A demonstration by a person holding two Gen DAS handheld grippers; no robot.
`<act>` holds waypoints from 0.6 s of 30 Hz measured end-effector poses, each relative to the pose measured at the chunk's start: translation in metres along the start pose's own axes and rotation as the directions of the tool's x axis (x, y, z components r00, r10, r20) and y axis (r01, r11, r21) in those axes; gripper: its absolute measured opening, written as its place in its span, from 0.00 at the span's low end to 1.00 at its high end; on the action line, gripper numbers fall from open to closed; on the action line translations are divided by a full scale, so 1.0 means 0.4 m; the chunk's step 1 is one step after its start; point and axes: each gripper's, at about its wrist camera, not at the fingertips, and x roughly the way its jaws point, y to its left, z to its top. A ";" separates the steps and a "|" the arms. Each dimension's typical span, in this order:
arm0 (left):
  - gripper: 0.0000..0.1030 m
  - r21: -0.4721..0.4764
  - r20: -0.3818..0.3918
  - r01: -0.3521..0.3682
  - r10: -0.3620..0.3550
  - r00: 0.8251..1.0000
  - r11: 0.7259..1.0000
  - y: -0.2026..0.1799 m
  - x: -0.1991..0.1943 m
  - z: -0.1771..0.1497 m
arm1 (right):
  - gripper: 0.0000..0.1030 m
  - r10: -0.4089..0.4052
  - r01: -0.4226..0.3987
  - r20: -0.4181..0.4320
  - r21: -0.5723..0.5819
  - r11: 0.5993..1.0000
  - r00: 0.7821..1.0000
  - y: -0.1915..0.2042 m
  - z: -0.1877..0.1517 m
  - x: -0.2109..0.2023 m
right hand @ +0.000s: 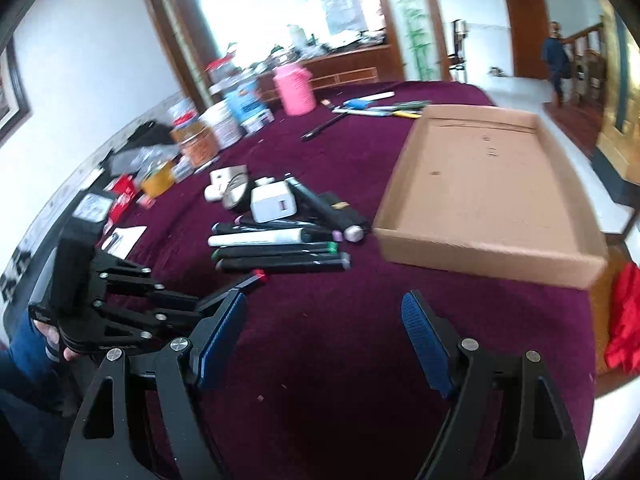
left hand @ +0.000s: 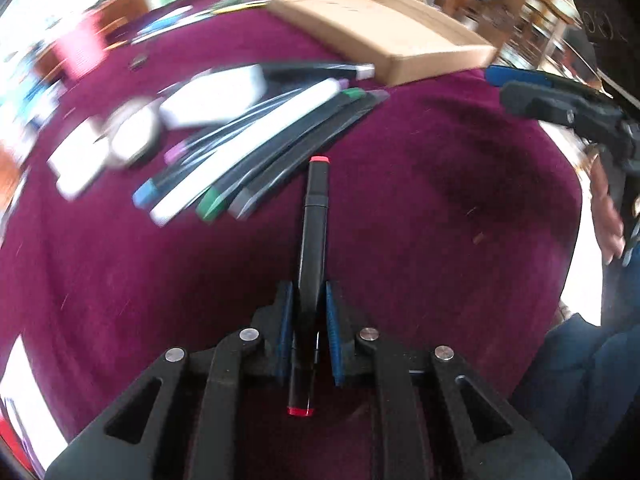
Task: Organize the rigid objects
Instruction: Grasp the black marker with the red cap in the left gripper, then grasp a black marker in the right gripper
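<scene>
**Red-capped marker clamped in your left tongs, right tongs spread wide**

Your left tongs (left hand: pixel 310 320) are clenched on a black marker with red ends (left hand: pixel 314 216); the blue pads press its barrel from both sides, and the marker runs straight ahead toward 12 o'clock in the left wrist view, one red end sticking out forward, the other back between the linkage arms. The tongs point steeply down at the maroon worktop (left hand: pixel 440 200).

At 10 to 11 o'clock from that marker lies the pile of markers (left hand: pixel 256 148), side by side, with blue, green, purple and grey caps, blurred in this view. Just beyond them sit a white charger block (left hand: pixel 212 100) and a few small white and round items I cannot identify. Farther out at 1 o'clock is the shallow cardboard tray (left hand: pixel 384 28), well apart from the held marker.

Your right tongs (right hand: pixel 324 332) are released, with nothing between the pads, hovering over bare cloth. In the right wrist view the tray (right hand: pixel 480 184) lies at 1 o'clock, the marker pile (right hand: pixel 280 248) at 11 o'clock, and your left tongs (right hand: pixel 240 288) enter from 9 o'clock. A pink container (right hand: pixel 295 90) and assorted tubs line the far edge.
</scene>
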 end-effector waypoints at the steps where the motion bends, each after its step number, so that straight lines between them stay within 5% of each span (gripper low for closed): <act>1: 0.13 -0.026 0.008 -0.016 0.016 1.000 1.000 0.020 -0.010 -0.020 | 0.73 0.010 -0.010 -0.029 0.000 1.000 1.000 0.010 0.014 0.021; 5: 0.13 -0.165 0.037 -0.017 0.023 0.999 0.986 0.099 -0.029 -0.079 | 0.69 0.015 -0.015 -0.100 -0.004 1.000 0.995 0.062 0.048 0.098; 8: 0.13 -0.221 0.064 0.028 -0.014 0.998 0.975 0.124 -0.032 -0.092 | 0.38 0.010 -0.031 -0.176 -0.120 0.992 0.984 0.118 0.068 0.162; 14: 0.13 -0.207 0.091 0.003 0.016 0.996 0.978 0.103 -0.027 -0.076 | 0.36 -0.112 0.045 -0.212 -0.298 0.954 0.971 0.115 0.092 0.220; 18: 0.13 -0.233 0.105 0.038 -0.014 0.994 0.972 0.120 -0.024 -0.073 | 0.36 -0.045 -0.022 -0.267 -0.242 0.970 0.963 0.068 0.116 0.253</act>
